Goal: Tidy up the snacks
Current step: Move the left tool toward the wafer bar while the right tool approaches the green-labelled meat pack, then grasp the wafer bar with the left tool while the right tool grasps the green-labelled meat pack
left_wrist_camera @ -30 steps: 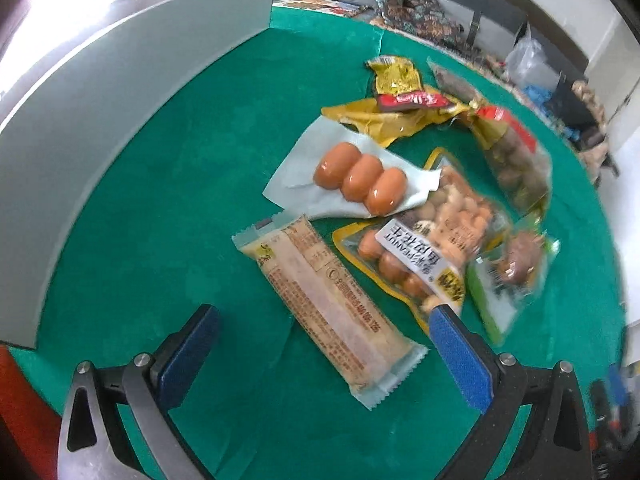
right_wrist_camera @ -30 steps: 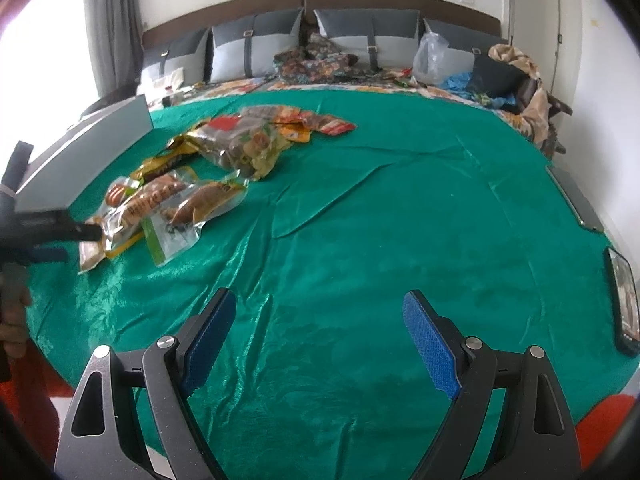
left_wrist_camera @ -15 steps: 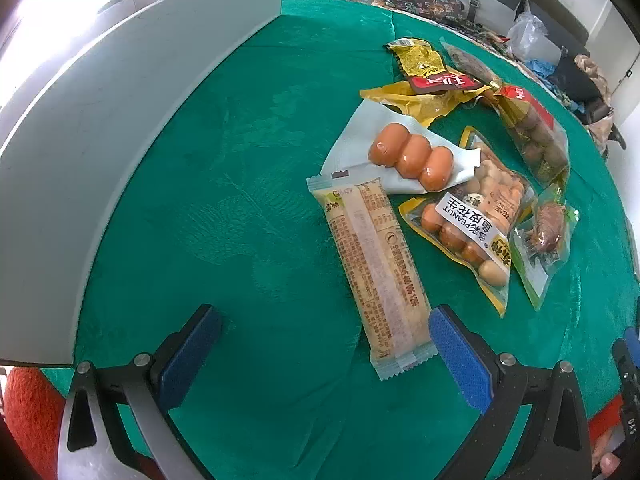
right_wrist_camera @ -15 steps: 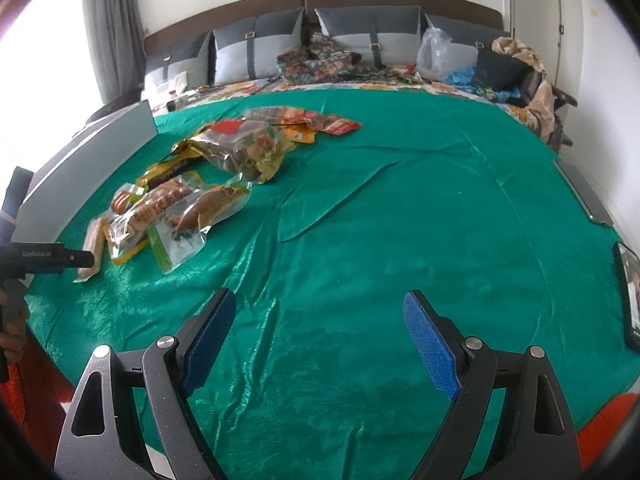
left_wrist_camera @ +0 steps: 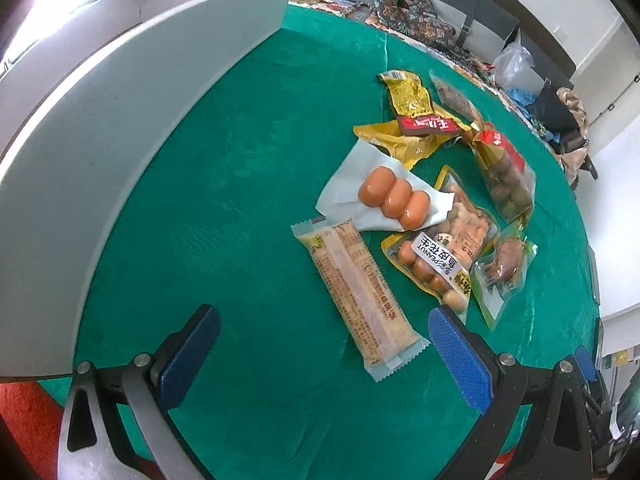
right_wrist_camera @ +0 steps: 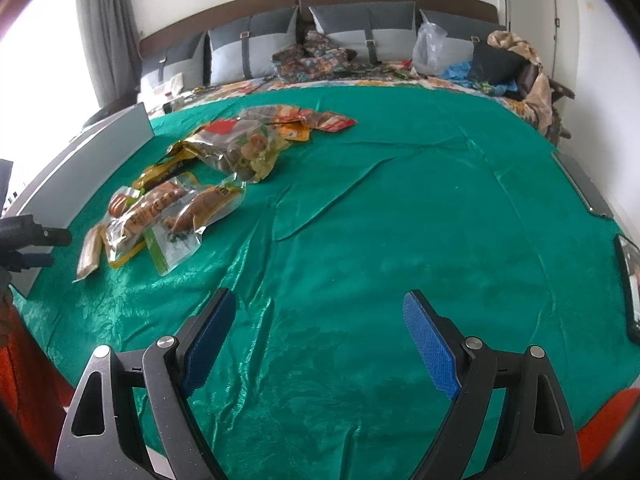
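While the left gripper (left_wrist_camera: 324, 340) hangs wide open over the green cloth (left_wrist_camera: 240, 208), its view has swung and tightened over the last second; the long beige wafer bar (left_wrist_camera: 358, 296), which lay square between the blue pads a second ago, now sits toward the right pad, its near crimped end just short of that fingertip; nothing is gripped yet. Beyond it the snacks lie as before in a loose cluster; the white sausage pack (left_wrist_camera: 390, 196) overlaps the peanut pouch (left_wrist_camera: 438, 262), and the yellow wrappers (left_wrist_camera: 408, 120) sit farther off. To the left stands the white box (left_wrist_camera: 100, 152), its wall close by; what is inside it I cannot tell from here. The right gripper (right_wrist_camera: 316, 340) is also spread open and empty, hovering over bare cloth well to the right of the pile (right_wrist_camera: 180, 196), and has barely shifted. So the left hand seems to be lining up on the bar as its first pick; no snack has yet gone into the box, as far as these views show.
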